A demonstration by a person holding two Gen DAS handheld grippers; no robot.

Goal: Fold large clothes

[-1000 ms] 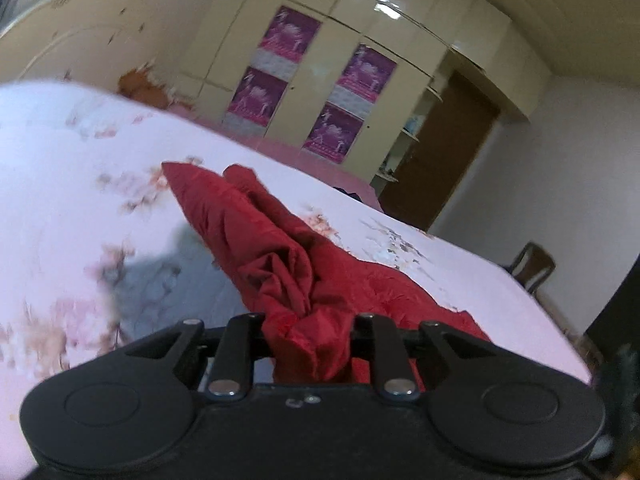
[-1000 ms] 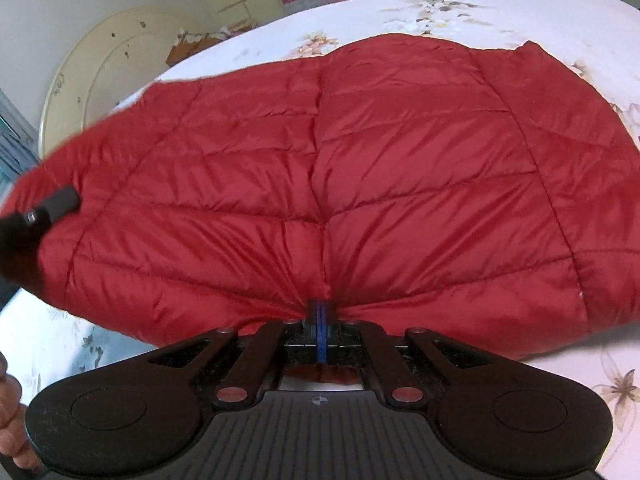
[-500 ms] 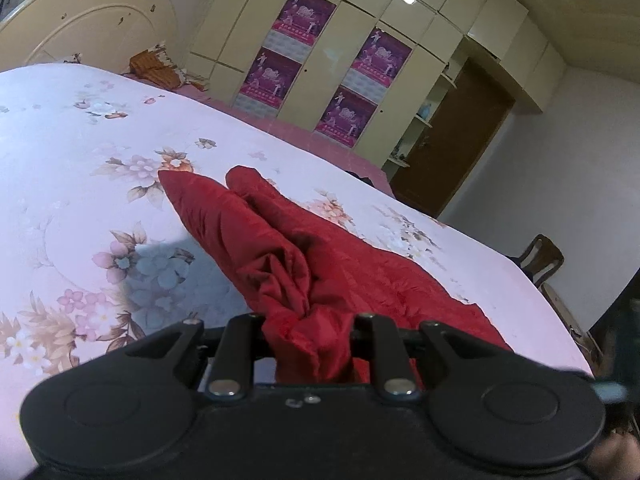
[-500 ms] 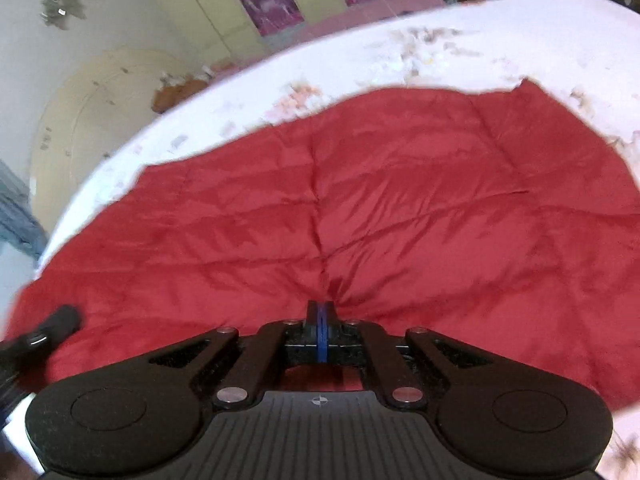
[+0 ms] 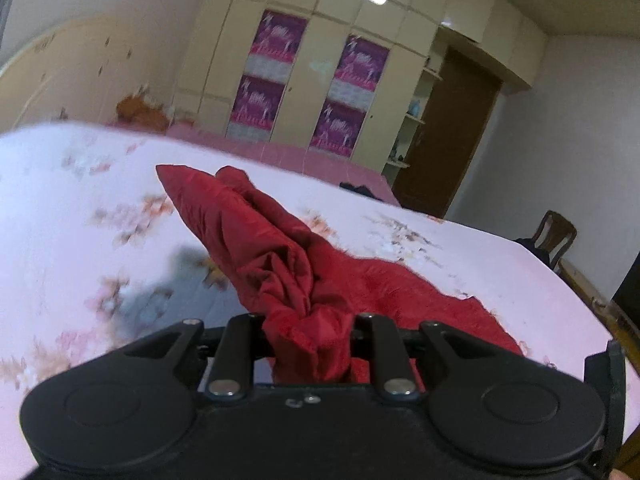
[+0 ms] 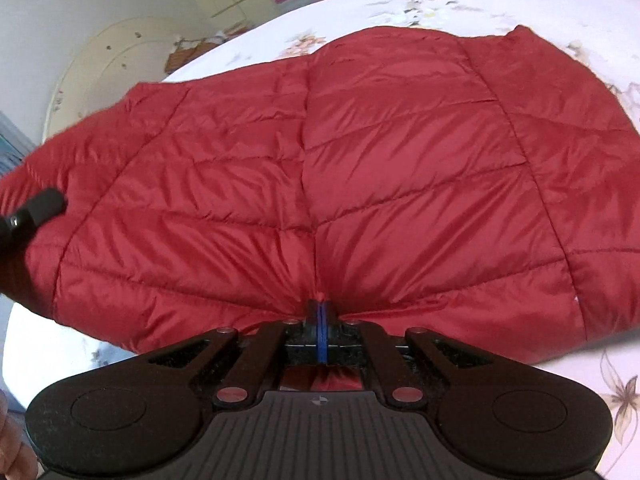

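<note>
You have the red quilted jacket [image 6: 360,168] spread across the flowered bed sheet [image 5: 80,208], and both tools have a hold on it. Your left gripper [image 5: 310,340] is pinching a thick, crumpled bunch of the fabric, so its jaws stand a little apart around the wad. Your right gripper [image 6: 319,312] is pressed fully together on a thin bit of the near hem, right at the centre seam, where the cloth puckers into the jaws.

The step in hand looks like carrying one side of the jacket over to make a fold. Keep both pinches firm, since this smooth, padded cloth looks slippery and springy and may slide out of a loose grip. Lift just enough that the held part clears the sheet, keep the cloth between your two hands lightly taut, and lay it down along a quilting line so the crease falls straight.

For room, the sheet lies bare on the far side of the jacket and to its right in the right wrist view, so a fold going that way has space. The near hem sits close to the bed's edge, so avoid dragging it toward you. The wardrobe [image 5: 304,80] and the chair [image 5: 556,236] stand well apart from your work.
</note>
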